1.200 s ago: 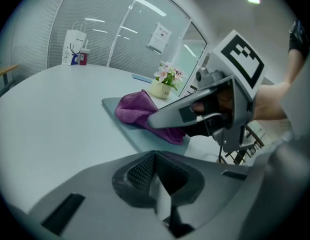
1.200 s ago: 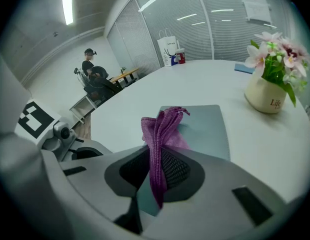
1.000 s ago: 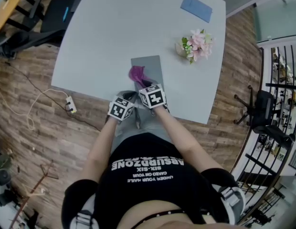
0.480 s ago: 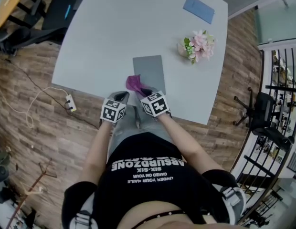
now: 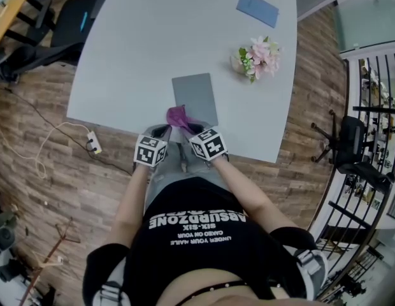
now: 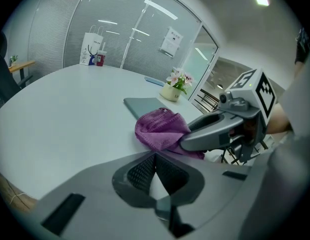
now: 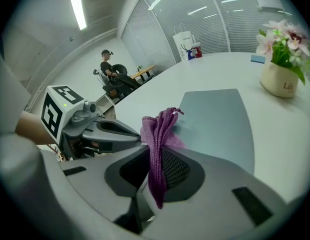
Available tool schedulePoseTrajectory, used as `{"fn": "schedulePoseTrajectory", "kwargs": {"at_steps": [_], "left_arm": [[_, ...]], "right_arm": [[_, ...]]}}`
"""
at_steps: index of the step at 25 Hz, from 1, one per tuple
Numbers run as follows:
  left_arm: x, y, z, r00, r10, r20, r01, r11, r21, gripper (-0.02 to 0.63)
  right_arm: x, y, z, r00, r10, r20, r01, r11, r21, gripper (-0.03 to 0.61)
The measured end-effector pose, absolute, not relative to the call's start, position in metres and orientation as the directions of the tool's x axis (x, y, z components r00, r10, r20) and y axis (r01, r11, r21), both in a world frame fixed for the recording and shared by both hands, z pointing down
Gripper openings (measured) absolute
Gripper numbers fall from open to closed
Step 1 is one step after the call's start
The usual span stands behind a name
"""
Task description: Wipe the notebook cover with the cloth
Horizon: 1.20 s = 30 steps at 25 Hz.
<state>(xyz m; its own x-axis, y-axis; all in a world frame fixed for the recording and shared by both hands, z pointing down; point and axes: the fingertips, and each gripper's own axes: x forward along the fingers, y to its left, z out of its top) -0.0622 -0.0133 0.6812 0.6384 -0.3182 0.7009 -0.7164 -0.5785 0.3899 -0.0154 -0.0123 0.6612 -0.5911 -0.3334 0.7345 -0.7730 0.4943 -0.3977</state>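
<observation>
**Head view:** the purple cloth (image 5: pixel 178 115) was shown at the near end of the grey notebook (image 5: pixel 195 97), which was laid flat on the white table (image 5: pixel 140 43). The left gripper (image 5: pixel 160 132) and right gripper (image 5: pixel 186 127) were held at the table's edge.

**Left gripper view:** its 2 jaws were seen closed together and empty, which could not be read from above.

**Right gripper view:** the cloth was seen clamped, bunched, between the jaws.

A wiping stroke was judged pending; the cloth would need to be pressed down and pushed across the cover.
</observation>
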Motion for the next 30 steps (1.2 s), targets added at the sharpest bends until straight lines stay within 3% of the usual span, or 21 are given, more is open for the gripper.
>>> {"fn": "schedulePoseTrajectory", "kwargs": {"at_steps": [13, 20, 30], "left_arm": [[-0.04, -0.021, 0.672, 0.673, -0.283, 0.684, -0.663, -0.641, 0.387, 0.014], [-0.025, -0.021, 0.672, 0.689, -0.251, 0.68, -0.63, -0.671, 0.39, 0.014], [-0.005, -0.01, 0.681, 0.698, -0.164, 0.697, -0.574, -0.711, 0.407, 0.014]], "right_arm": [[0.061, -0.019, 0.66, -0.495, -0.453, 0.741, -0.862, 0.365, -0.352, 0.072], [0.107, -0.019, 0.659, -0.379, -0.513, 0.77, -0.914, 0.339, -0.225, 0.072], [0.113, -0.012, 0.667, -0.367, -0.516, 0.774, -0.923, 0.305, -0.234, 0.072]]}}
